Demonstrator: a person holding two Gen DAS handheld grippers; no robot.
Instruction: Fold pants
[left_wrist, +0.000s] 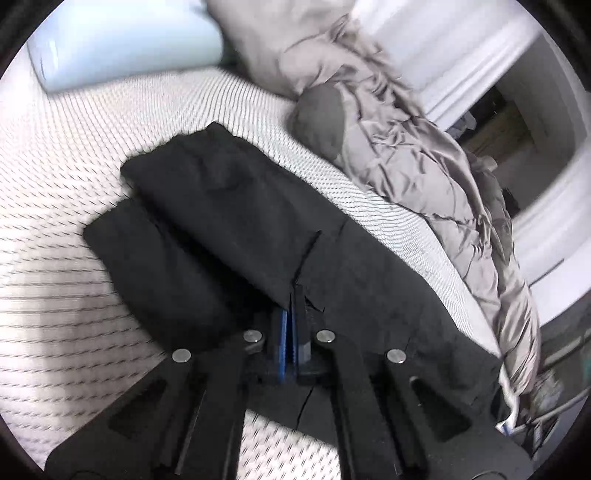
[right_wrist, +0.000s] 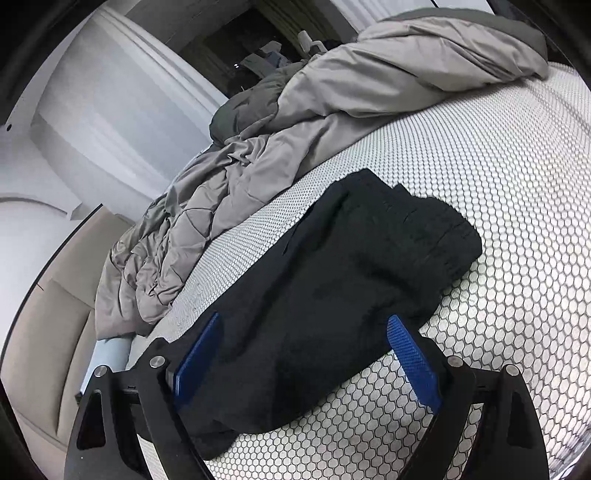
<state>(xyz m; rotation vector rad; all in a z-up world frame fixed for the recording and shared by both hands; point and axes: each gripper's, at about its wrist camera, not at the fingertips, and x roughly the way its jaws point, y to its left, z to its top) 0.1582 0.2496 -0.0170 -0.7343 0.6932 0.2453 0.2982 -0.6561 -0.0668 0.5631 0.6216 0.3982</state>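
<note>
The black pants (left_wrist: 229, 221) lie partly folded on the white hexagon-patterned mattress (left_wrist: 55, 155). My left gripper (left_wrist: 294, 295) is shut on an edge of the pants' fabric, its blue pads pressed together, and holds a folded layer over the rest. In the right wrist view the pants (right_wrist: 332, 295) stretch away from me across the mattress (right_wrist: 498, 184). My right gripper (right_wrist: 303, 332) is open, its blue pads (right_wrist: 410, 354) standing wide apart on either side of the near end of the pants, holding nothing.
A crumpled grey comforter (left_wrist: 406, 147) lies along the mattress edge beside the pants; it also shows in the right wrist view (right_wrist: 277, 140). A pale blue pillow (left_wrist: 122, 40) sits at the far end. White wall panels (right_wrist: 110, 110) and beige floor (right_wrist: 48, 332) lie beyond the bed.
</note>
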